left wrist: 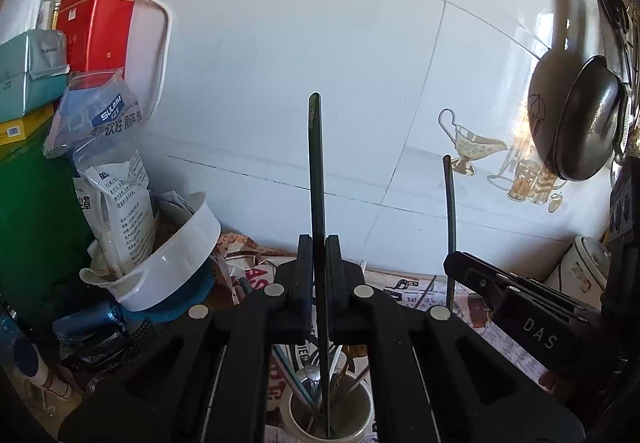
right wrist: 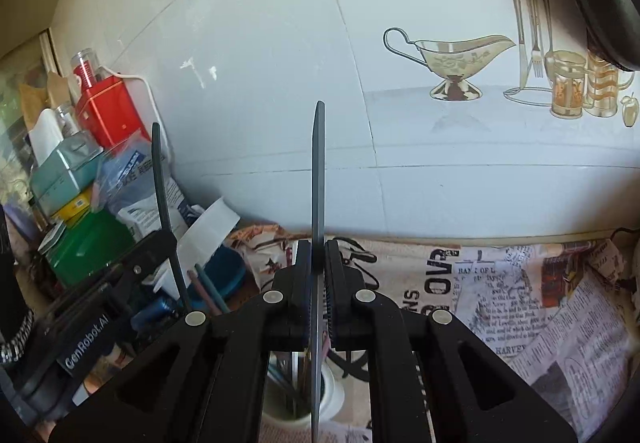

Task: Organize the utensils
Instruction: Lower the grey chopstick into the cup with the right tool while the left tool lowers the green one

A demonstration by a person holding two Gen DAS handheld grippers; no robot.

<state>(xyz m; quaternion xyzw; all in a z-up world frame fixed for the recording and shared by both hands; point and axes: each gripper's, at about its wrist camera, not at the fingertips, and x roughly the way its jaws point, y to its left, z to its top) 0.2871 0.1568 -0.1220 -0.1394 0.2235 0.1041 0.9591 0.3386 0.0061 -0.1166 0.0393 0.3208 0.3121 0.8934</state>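
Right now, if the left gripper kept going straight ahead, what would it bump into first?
Probably the white tiled wall. The left gripper, shut on a thin dark utensil, points at bare tile; depth is hard to judge.

Your counter is covered by a newsprint-pattern cloth [right wrist: 520, 307], running right up to the tiled wall at twelve o'clock. Down at six o'clock a cream utensil cup [left wrist: 360, 431] stands on it. Off at nine o'clock, a green box [right wrist: 90, 243], a teal lidded tub [right wrist: 230, 271] and a tilted white bowl [left wrist: 176, 263] crowd the corner.
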